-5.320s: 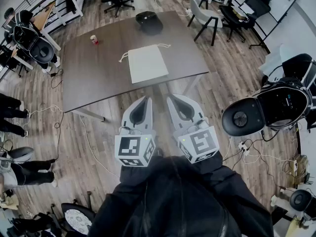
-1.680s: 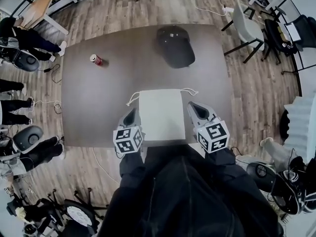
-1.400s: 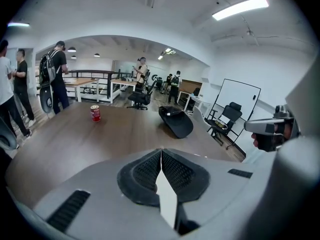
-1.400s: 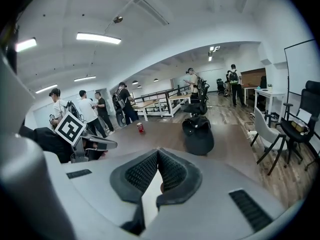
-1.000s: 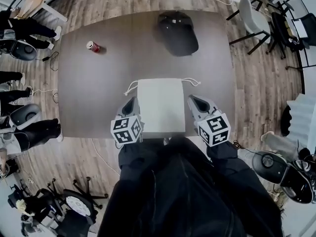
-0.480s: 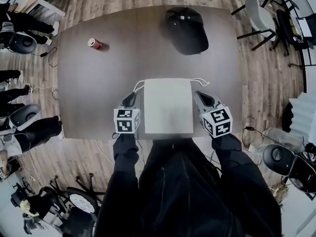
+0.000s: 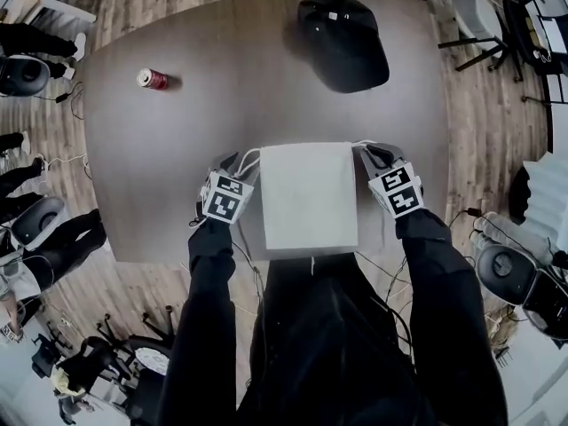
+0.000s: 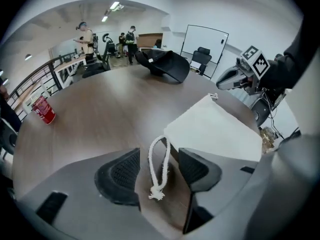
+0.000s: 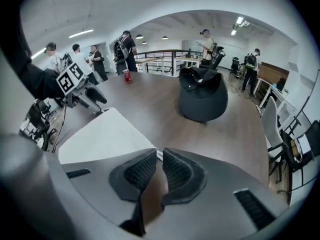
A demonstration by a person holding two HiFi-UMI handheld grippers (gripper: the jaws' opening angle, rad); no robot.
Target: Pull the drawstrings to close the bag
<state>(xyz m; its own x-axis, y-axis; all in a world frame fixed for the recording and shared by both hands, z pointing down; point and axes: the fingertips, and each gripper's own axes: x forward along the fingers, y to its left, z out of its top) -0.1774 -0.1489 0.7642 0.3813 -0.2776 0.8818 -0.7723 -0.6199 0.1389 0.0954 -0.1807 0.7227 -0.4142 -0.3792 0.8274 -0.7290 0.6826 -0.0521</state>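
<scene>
A flat white drawstring bag (image 7: pixel 308 193) lies on the brown table (image 7: pixel 177 167), mouth edge away from me. My left gripper (image 7: pixel 229 161) sits at its top left corner. Its jaws are opening, and the knotted white cord loop (image 8: pixel 159 169) lies between the pads (image 8: pixel 122 171) untouched. My right gripper (image 7: pixel 373 152) rests at the top right corner, beside the bag (image 9: pixel 105 134). In the right gripper view this gripper (image 9: pixel 159 154) is shut. A sliver of white cord shows just past its tips; I cannot tell whether it touches them.
A black cap (image 7: pixel 342 29) rests at the far side of the table, a red can (image 7: pixel 153 79) at the far left. Office chairs and standing people (image 9: pixel 95 59) surround the table. The near table edge runs just under the bag.
Both grippers have moved forward from the bag's sides to its top corners. The left jaws, shut before, now stand apart around the cord loop.
</scene>
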